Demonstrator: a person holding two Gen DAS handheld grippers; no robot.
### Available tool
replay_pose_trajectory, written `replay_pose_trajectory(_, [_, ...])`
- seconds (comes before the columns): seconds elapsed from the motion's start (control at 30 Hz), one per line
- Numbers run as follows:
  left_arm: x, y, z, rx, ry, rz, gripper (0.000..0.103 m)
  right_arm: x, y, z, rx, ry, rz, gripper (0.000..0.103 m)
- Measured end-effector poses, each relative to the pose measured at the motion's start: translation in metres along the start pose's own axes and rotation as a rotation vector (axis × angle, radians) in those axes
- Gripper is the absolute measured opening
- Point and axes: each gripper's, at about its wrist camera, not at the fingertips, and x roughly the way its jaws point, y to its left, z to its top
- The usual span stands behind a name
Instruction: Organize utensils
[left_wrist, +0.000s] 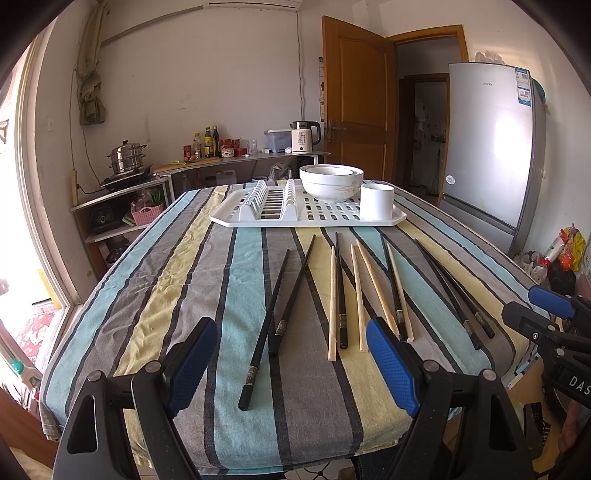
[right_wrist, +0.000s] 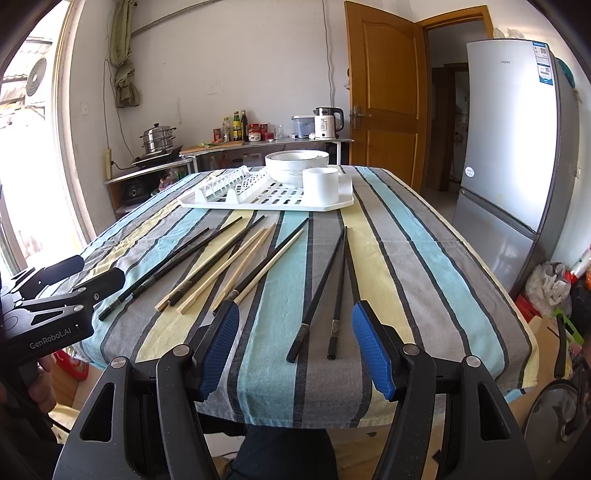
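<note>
We hold the left gripper (left_wrist: 291, 363) and the right gripper (right_wrist: 295, 347) just above the table's near edge, both with jaws spread apart and holding nothing. The chopsticks (left_wrist: 341, 291) lie loose on the striped tablecloth (left_wrist: 207, 258) across the near half, black and pale ones mixed, their butts short of the near edge. The white drying rack (left_wrist: 236, 218) sits toward the far edge with stacked bowls (left_wrist: 330, 181) and a white cup (left_wrist: 376, 201). Bare cloth lies open along both side edges.
</note>
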Motion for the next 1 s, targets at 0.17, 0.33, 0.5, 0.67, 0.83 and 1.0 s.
replay_pose_trajectory(0.17, [0.001, 0.0, 0.0, -0.002, 0.005, -0.002, 0.083, 0.0, 0.0, -0.001, 0.001, 0.0, -0.001, 0.064])
replay_pose_trajectory(0.33, [0.009, 0.002, 0.002, -0.001, 0.026, -0.021, 0.083, 0.001, 0.001, 0.003, 0.002, 0.0, -0.003, 0.064])
replay_pose_trajectory(0.5, [0.024, 0.005, 0.01, 0.024, 0.041, -0.038, 0.083, 0.013, -0.004, 0.011, 0.005, 0.009, -0.006, 0.064])
replay_pose_trajectory(0.67, [0.047, 0.013, 0.025, 0.045, 0.07, -0.038, 0.083, 0.031, -0.012, 0.022, 0.007, 0.019, -0.004, 0.064])
replay_pose_trajectory(0.83, [0.071, 0.023, 0.044, 0.025, 0.085, -0.033, 0.074, 0.049, -0.019, 0.036, 0.008, 0.022, 0.012, 0.064])
replay_pose_trajectory(1.0, [0.102, 0.034, 0.064, 0.015, 0.127, -0.061, 0.074, 0.074, -0.022, 0.053, 0.009, 0.045, 0.023, 0.064])
